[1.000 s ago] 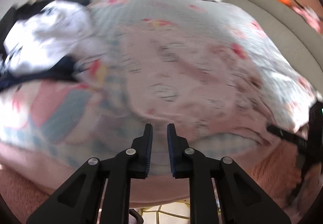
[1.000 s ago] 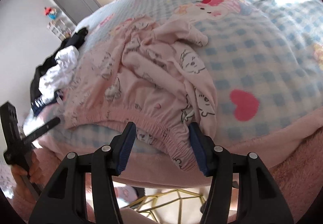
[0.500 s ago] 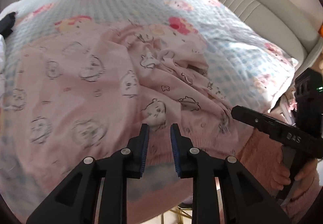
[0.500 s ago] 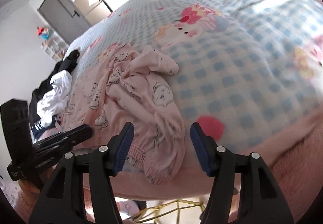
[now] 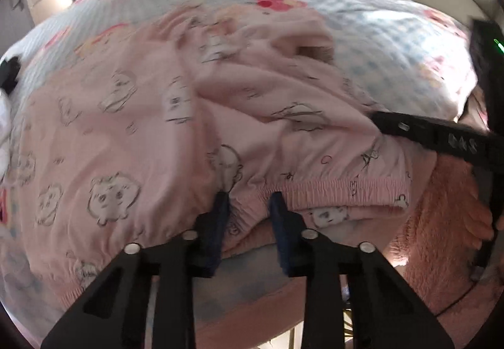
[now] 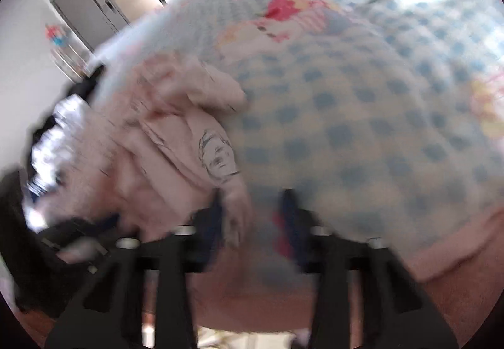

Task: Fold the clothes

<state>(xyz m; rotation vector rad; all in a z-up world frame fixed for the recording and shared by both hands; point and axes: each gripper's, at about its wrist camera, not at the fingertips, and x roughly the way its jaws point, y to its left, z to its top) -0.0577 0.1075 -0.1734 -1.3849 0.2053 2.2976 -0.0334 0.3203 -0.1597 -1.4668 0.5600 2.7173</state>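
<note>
Pyjama trousers (image 5: pixel 132 128) lie rumpled on bed (image 5: pixel 362 18). Left gripper (image 5: pixel 249 204) fingers narrow, straddling waistband, unpinched. Right gripper (image 6: pixel 252 207) closing around trouser edge; grip blurred, cannot tell.

A bed (image 5: pixel 362 18) with a blue checked cover carries pink printed pyjamas (image 5: pixel 132 134), rumpled just ahead of the left tool (image 5: pixel 249 201).

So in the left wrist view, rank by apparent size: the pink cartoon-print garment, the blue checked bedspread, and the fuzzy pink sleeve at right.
1. Pink cartoon-print garment: fills most of the frame, though nearest the camera.
2. Blue checked bedspread: less shows, because the garment covers much of it.
3. Fuzzy pink sleeve: smallest.
</note>
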